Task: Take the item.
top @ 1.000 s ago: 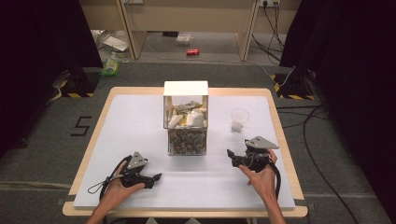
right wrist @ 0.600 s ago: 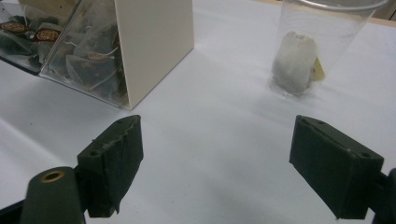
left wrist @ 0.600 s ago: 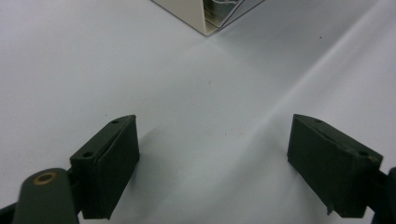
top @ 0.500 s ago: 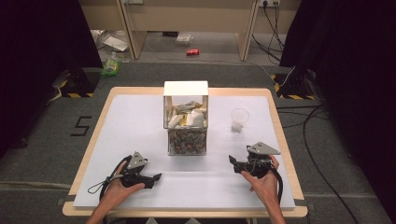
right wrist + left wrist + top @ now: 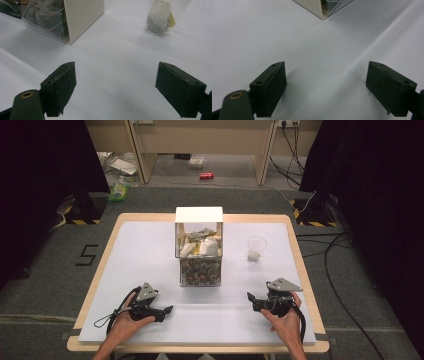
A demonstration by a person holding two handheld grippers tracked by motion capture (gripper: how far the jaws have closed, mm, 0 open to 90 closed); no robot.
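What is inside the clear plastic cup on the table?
The cup holds one tea bag with a small yellow tag at its side. The bag's far side and the cup's bottom under it are covered, so anything else in there cannot be seen.

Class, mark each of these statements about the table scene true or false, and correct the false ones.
1. The left hand-held gripper is shut on a tea bag. False: its jaws stand apart with nothing between them.
2. A clear cup stands right of the box. True.
3. The cup is empty. False: it holds a tea bag.
4. The right hand-held gripper is open. True.
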